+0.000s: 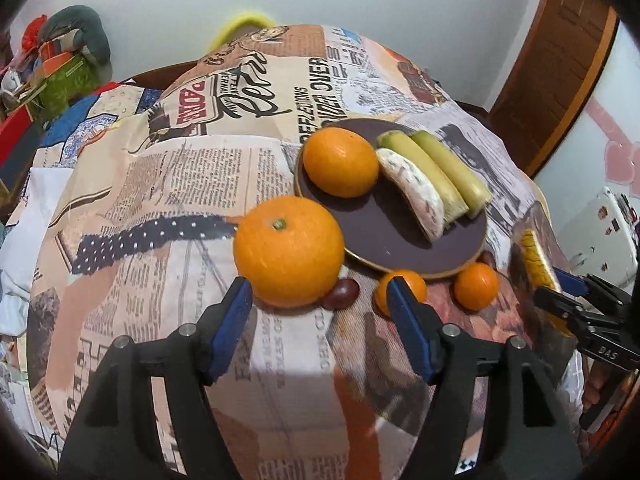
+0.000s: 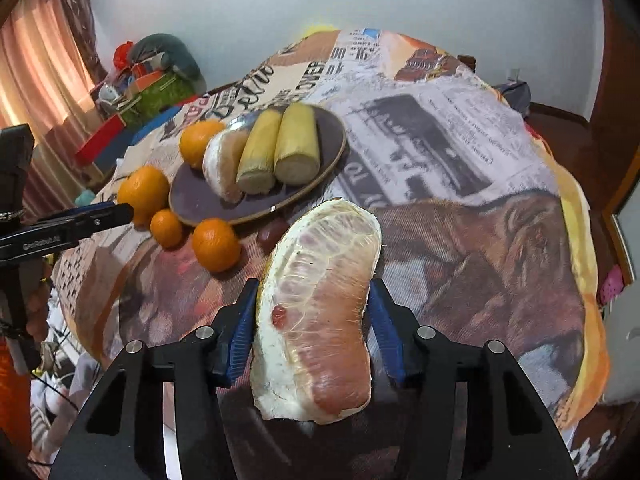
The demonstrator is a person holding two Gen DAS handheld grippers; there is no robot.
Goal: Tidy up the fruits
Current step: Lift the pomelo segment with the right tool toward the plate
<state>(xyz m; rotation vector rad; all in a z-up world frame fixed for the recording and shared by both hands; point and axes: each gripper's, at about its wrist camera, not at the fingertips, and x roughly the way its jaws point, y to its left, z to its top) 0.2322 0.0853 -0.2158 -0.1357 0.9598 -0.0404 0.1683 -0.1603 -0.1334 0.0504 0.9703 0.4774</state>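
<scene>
While the peeled pink pomelo wedge [image 2: 320,320] is clamped by the right gripper [image 2: 312,316] for the dark round plate [image 2: 256,204], the left gripper [image 1: 320,300] is held wide open near the large orange [image 1: 289,250].

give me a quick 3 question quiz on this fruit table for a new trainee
1. True or false: the right gripper is shut on a pomelo wedge.
2. How many oranges lie on the plate? A) none B) one C) three
3. Fill in: the left gripper is open, with the big orange just ahead of its ____ finger.

Key: 1 true. 2 B, one orange, beside another pomelo wedge and two corn pieces. 3 left.
</scene>
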